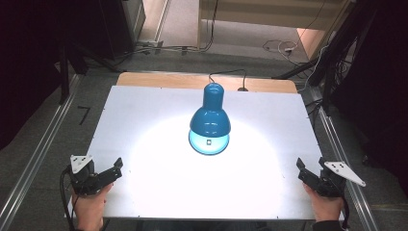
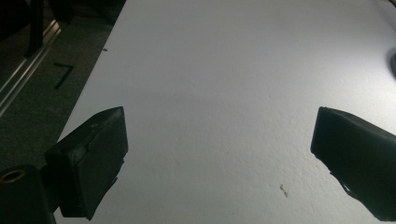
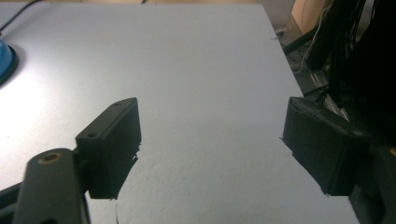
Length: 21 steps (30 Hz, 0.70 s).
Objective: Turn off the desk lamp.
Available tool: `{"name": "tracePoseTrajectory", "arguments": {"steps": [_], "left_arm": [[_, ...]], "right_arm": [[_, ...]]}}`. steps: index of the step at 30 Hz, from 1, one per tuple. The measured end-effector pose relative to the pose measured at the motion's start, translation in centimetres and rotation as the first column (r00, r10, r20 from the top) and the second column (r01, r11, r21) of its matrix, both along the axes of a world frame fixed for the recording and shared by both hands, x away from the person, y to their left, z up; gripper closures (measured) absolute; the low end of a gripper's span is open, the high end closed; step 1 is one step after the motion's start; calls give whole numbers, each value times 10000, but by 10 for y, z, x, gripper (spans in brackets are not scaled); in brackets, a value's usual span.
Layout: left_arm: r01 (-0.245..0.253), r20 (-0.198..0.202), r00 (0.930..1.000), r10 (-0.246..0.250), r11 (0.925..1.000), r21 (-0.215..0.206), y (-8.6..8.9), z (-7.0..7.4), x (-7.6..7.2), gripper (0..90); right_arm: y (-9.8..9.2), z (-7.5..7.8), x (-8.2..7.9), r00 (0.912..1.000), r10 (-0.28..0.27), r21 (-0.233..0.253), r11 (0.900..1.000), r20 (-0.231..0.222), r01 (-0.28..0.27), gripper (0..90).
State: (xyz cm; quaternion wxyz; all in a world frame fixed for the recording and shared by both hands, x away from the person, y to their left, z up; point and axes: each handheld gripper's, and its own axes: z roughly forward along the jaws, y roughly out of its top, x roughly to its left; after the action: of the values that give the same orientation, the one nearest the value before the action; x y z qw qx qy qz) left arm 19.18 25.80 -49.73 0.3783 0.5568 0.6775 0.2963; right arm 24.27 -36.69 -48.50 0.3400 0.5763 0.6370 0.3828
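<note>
My left tool (image 1: 117,167) and right tool (image 1: 300,166) sit nearest, jaws apart, empty, well short of lamp (image 1: 210,120). Lamp lit mid-worktop (image 1: 144,110), untouched; all handling left.

Probably lab: rails (image 1: 33,159), cables (image 1: 279,46)

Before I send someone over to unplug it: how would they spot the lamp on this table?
Look at the white table and go to its middle, towards the far edge. There stands the blue lamp, its bell-shaped shade pointing down and lit, casting a bright circle on the tabletop, with a black cord running off the back. It stands alone, well ahead of the left gripper and right gripper.
</note>
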Motion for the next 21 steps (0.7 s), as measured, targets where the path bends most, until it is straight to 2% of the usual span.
{"name": "tracePoseTrajectory", "arguments": {"steps": [1,4,14,19,21], "left_arm": [[15,3,10000,-15,10000,-1,-1,0,1,47],[41,-90,10000,-40,10000,65,-1,-1,2,47],[18,-73,10000,-18,10000,38,0,-1,0,47],[35,-89,10000,-34,10000,54,-1,-2,1,47],[40,-77,10000,-39,10000,59,-1,-2,1,47]], "right_arm": [[-1,-3,6,9985,178,91,9998,-509,-174,113],[2,-7,9,9947,303,-110,9994,-986,-315,111],[9,-8,10,9917,461,10,9989,-1198,-463,117],[15,-9,12,9854,838,68,9965,-1479,-837,119],[17,-9,12,9849,925,88,9957,-1462,-922,120]]}}
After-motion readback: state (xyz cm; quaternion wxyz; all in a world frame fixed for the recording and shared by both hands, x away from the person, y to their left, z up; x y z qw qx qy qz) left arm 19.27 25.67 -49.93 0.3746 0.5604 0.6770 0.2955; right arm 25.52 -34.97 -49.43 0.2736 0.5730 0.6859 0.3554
